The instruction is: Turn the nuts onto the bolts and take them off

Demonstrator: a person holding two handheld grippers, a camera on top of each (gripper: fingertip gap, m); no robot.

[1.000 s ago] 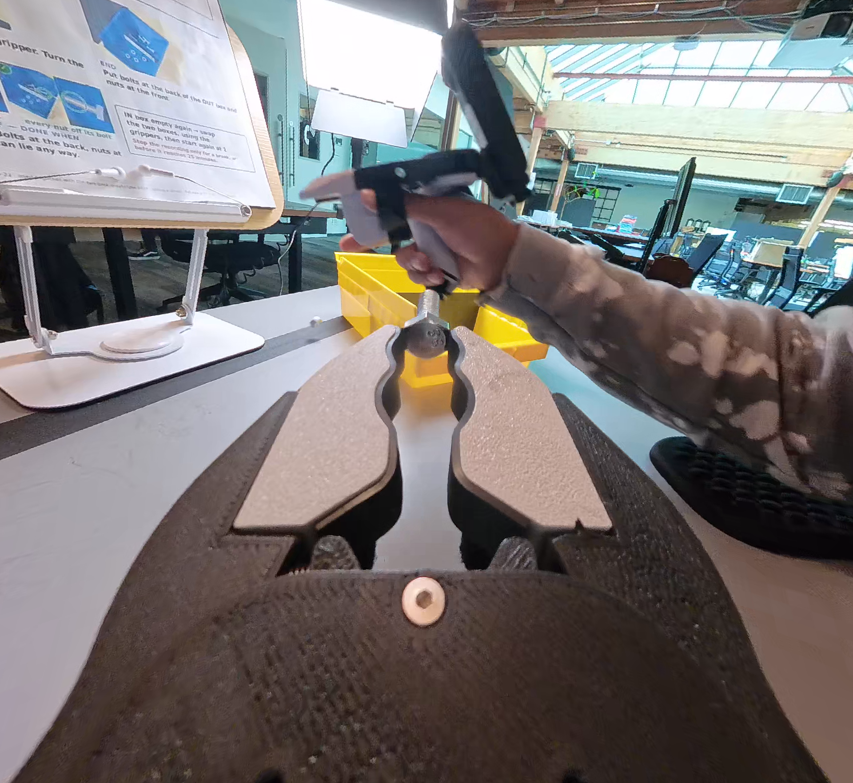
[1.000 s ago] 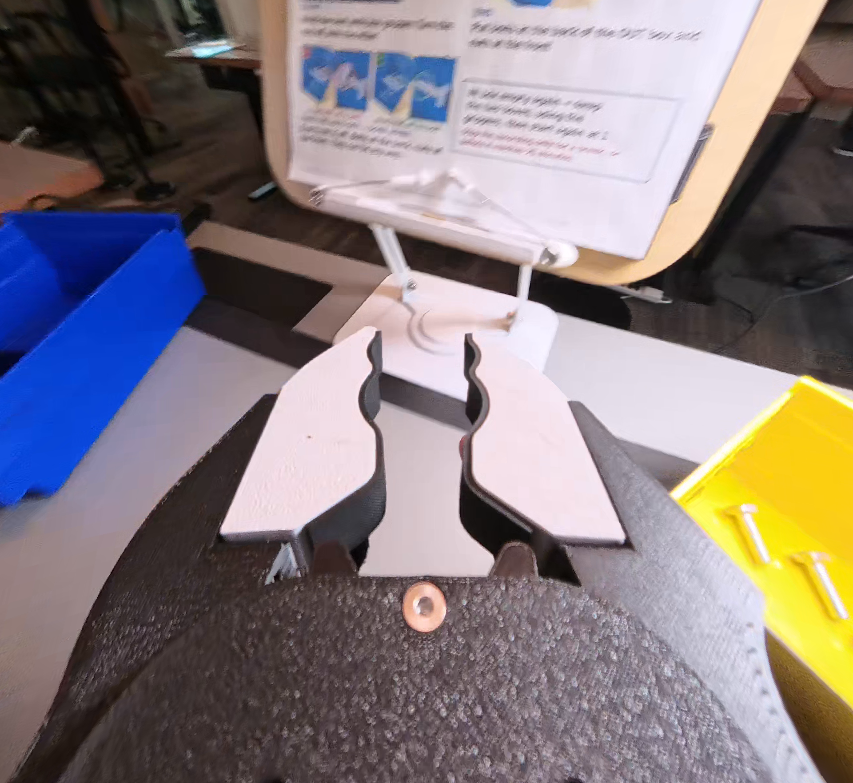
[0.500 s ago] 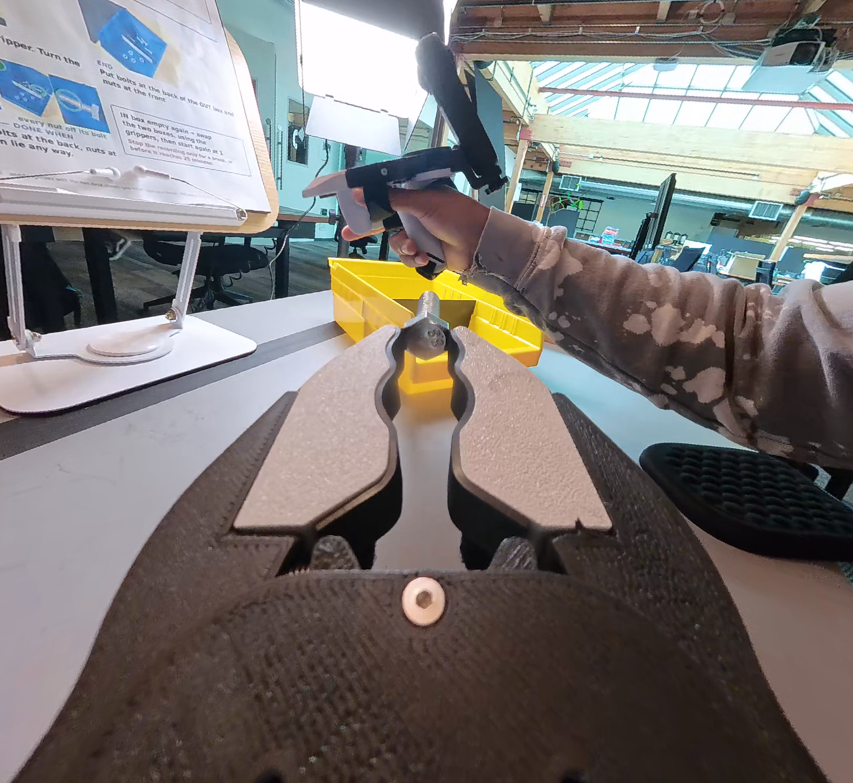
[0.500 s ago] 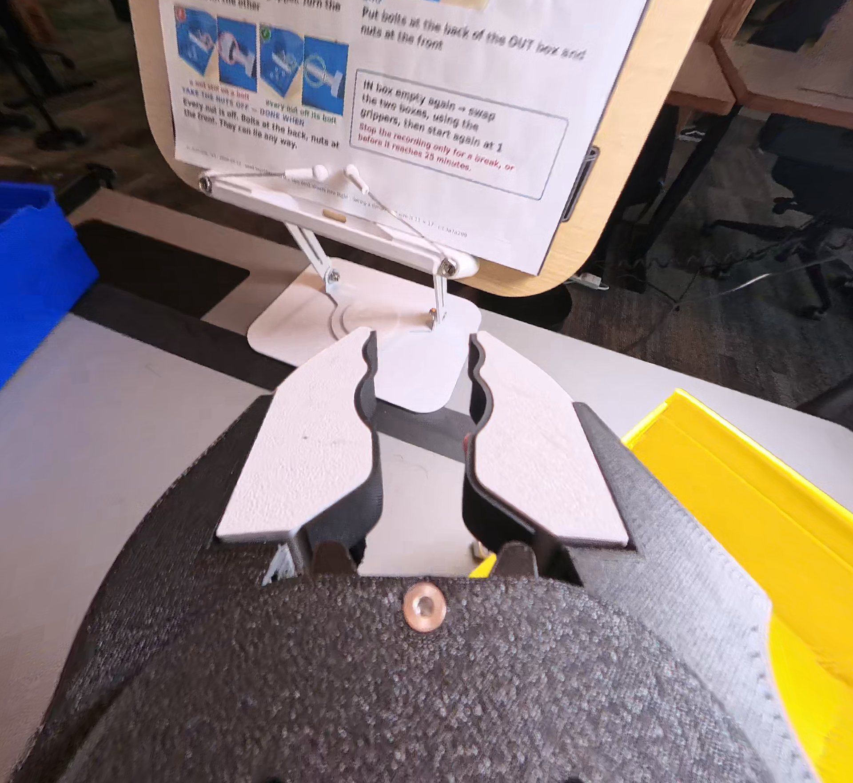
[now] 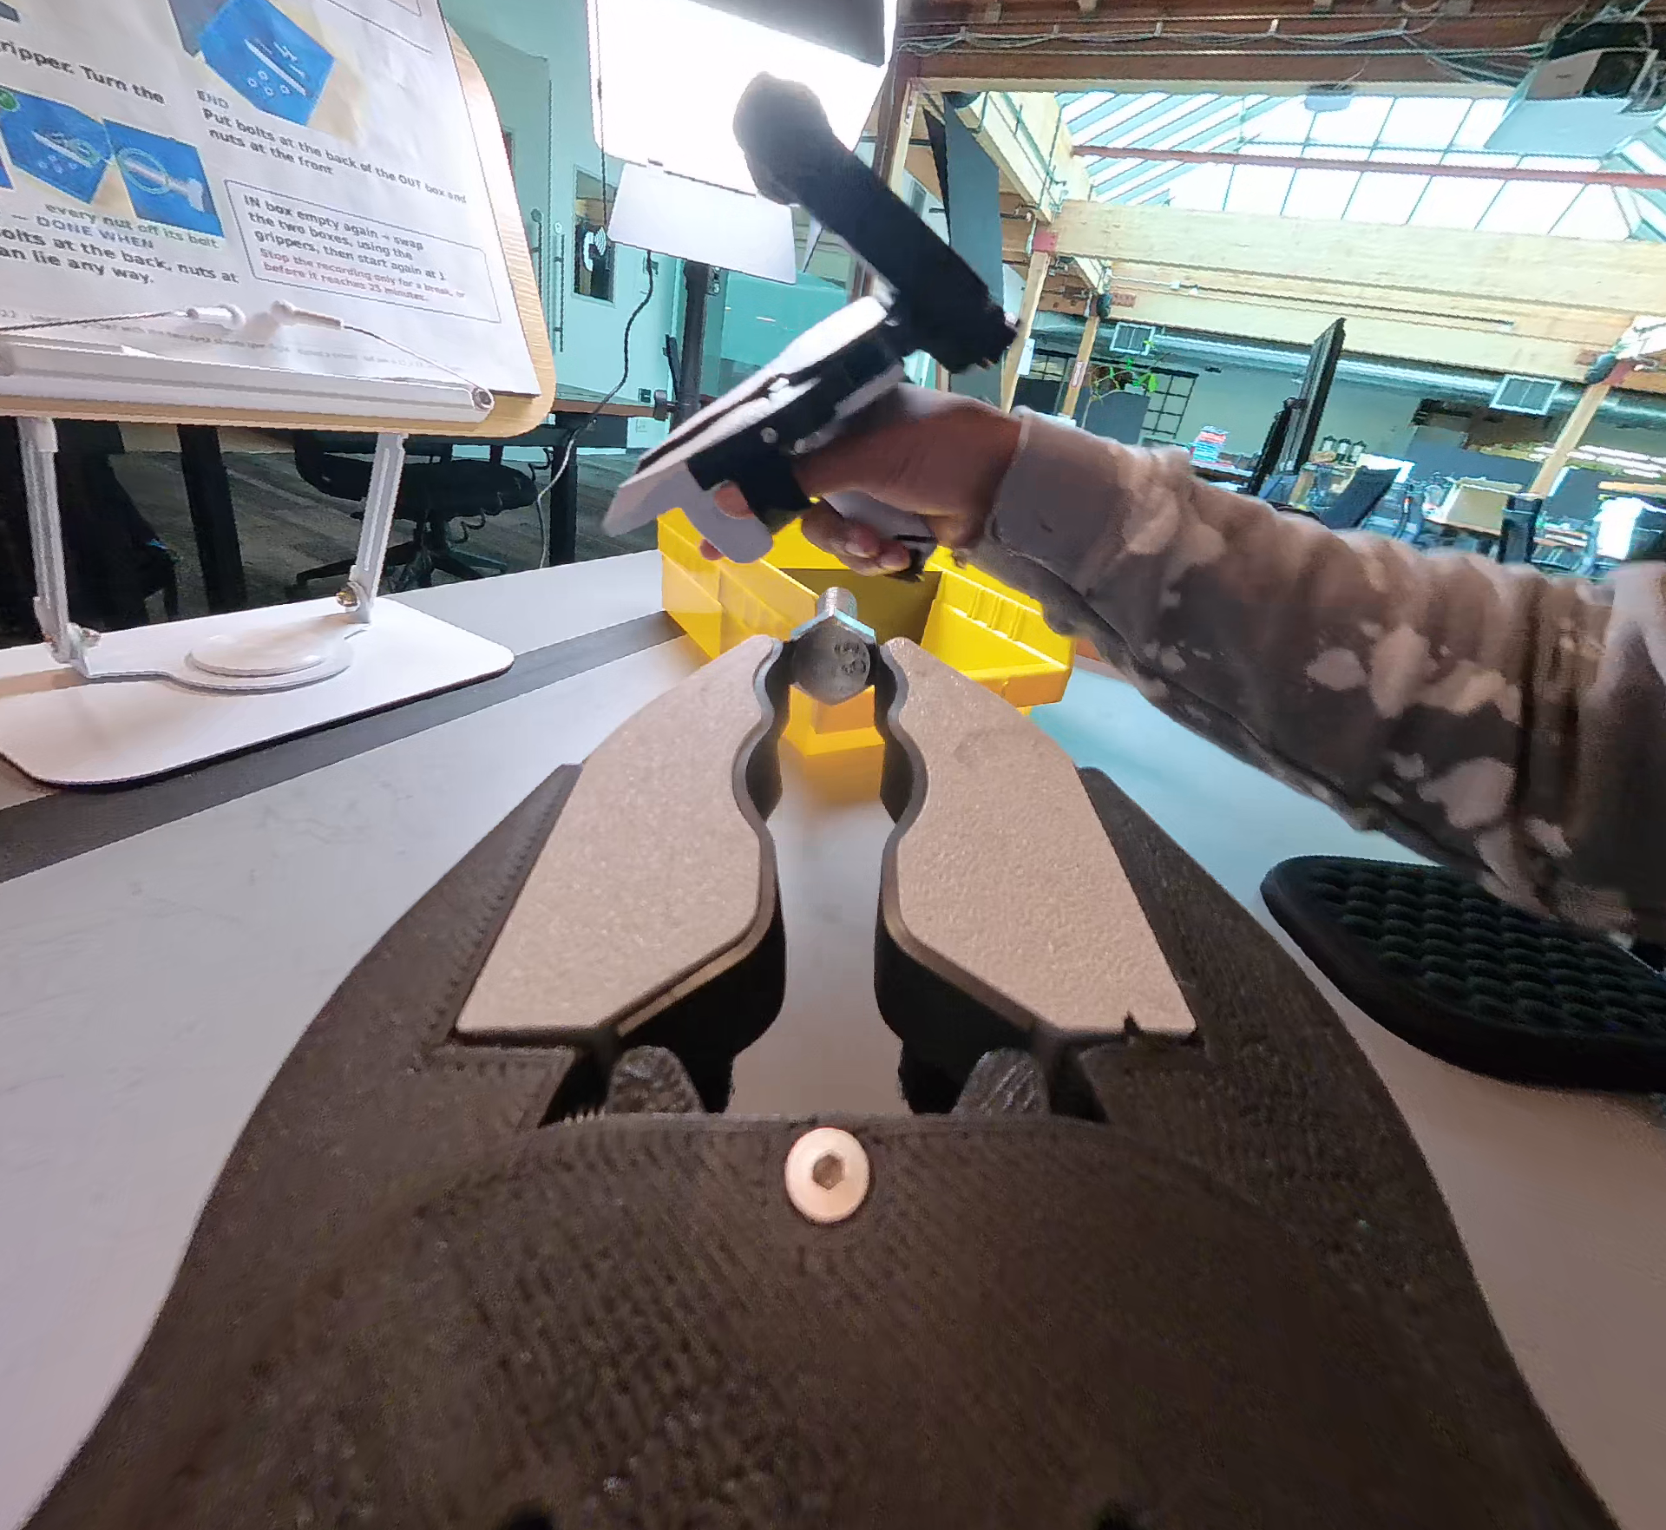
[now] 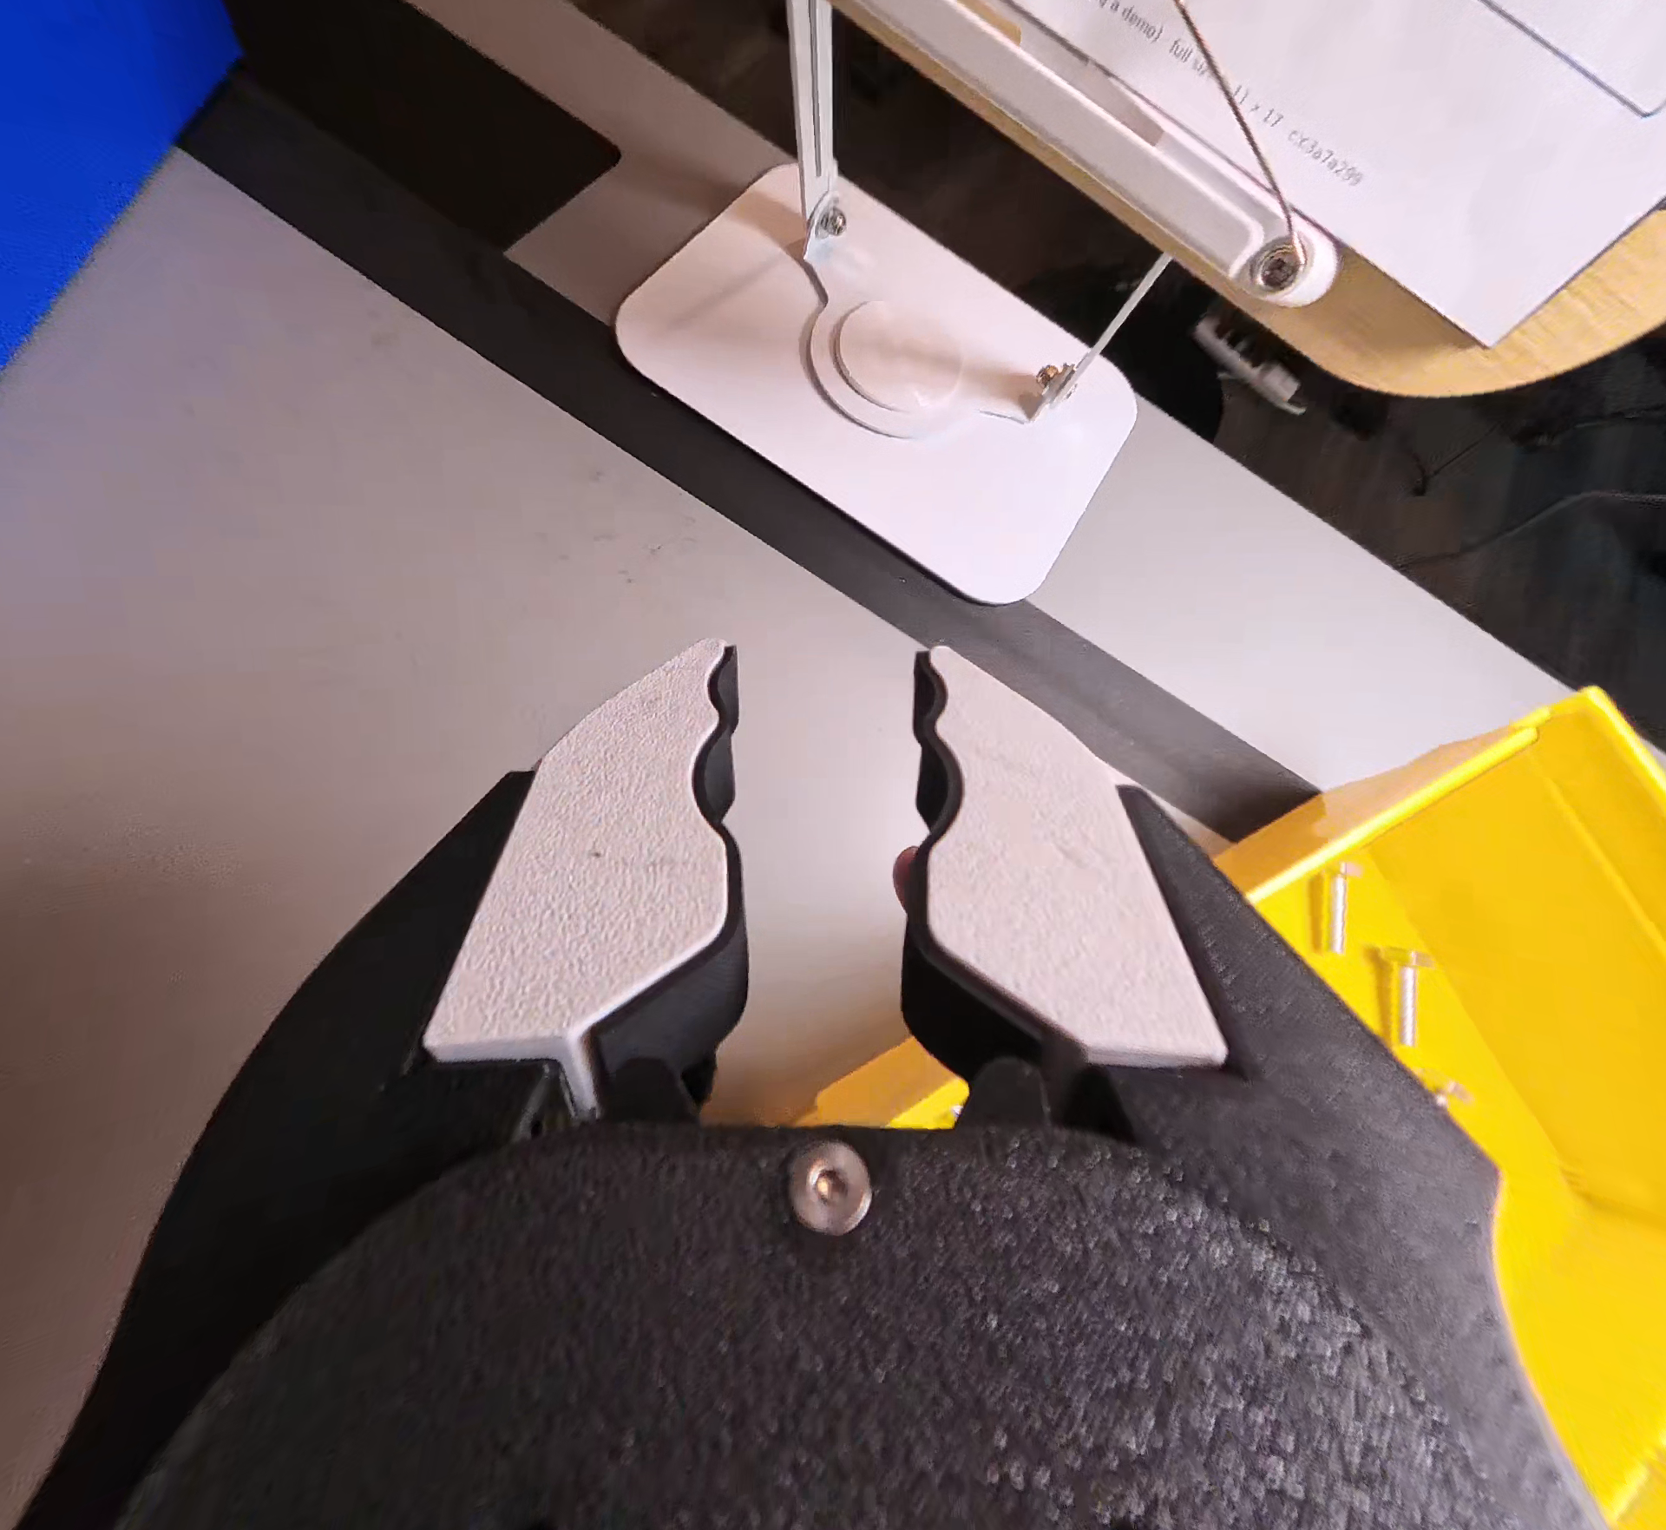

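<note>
Left wrist view shows the left gripper (image 5: 831, 666) clamping a hex bolt (image 5: 831, 659) by its head, while the right gripper (image 6: 825, 680) — empty, jaws apart — has tipped down over the yellow bin (image 6: 1487, 928) at the worktop's far edge — likely fetching a nut.

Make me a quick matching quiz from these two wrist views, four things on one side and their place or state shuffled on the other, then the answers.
1. left gripper
2. right gripper
3. loose bolts
4. white stand base

A. open, holding nothing
B. lying inside the yellow bin
C. shut on a bolt
D. resting on the table

Pairs: 1-C, 2-A, 3-B, 4-D
</note>
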